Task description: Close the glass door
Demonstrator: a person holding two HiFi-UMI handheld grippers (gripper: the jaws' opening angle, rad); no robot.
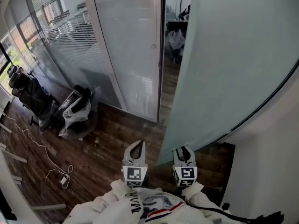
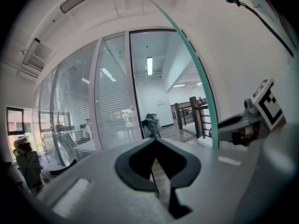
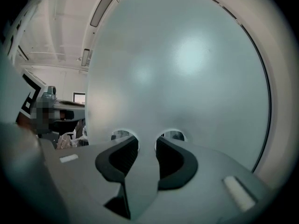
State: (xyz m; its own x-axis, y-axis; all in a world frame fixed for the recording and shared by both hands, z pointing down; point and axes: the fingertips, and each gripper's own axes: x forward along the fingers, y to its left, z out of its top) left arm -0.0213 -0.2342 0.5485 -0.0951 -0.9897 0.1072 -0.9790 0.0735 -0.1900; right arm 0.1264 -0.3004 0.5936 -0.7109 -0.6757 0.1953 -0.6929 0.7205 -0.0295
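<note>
The frosted glass door stands swung open, and its free edge crosses the left gripper view as a green line. My right gripper is open at the door's lower edge. In the right gripper view the door fills the picture. That gripper has both tips right at the frosted face, with nothing between the jaws. My left gripper is shut and empty, just left of the door's edge. In its own view the left gripper points into the doorway.
A fixed glass partition with blinds behind it runs along the left. Office chairs and a plastic-covered bundle sit at its foot. A cable with an adapter lies on the wood floor. A white wall stands to the right.
</note>
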